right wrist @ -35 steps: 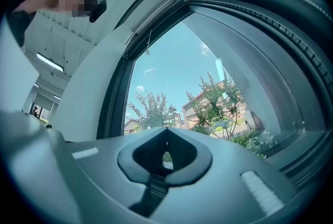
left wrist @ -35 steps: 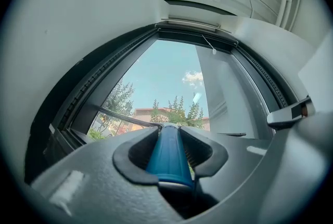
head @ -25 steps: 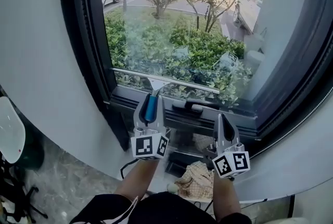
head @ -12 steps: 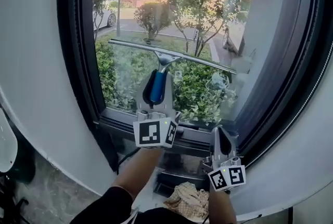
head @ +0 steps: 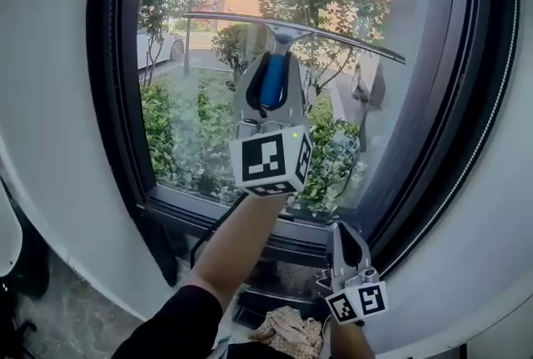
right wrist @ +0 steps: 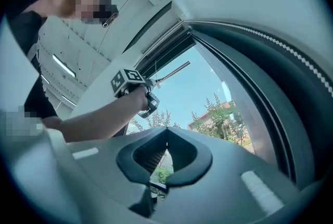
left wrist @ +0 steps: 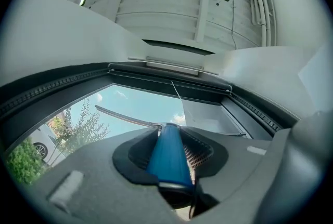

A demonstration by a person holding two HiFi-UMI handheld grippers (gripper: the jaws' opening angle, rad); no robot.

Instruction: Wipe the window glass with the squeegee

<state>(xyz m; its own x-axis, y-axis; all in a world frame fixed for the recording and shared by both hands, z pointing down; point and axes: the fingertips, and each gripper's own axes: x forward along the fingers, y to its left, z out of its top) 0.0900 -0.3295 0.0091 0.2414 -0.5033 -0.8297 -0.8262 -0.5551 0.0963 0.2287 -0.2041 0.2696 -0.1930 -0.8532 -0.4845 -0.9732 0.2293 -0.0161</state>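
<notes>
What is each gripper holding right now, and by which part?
The left gripper is shut on the squeegee, gripping it by its blue handle. The right gripper holds nothing; its jaws are together.

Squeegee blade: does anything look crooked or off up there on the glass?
In the head view, the squeegee blade sits slanted across the window glass, with its right end lower than its left. The left tongs are shut on its blue handle. Nothing looks spilled or damaged.
</notes>
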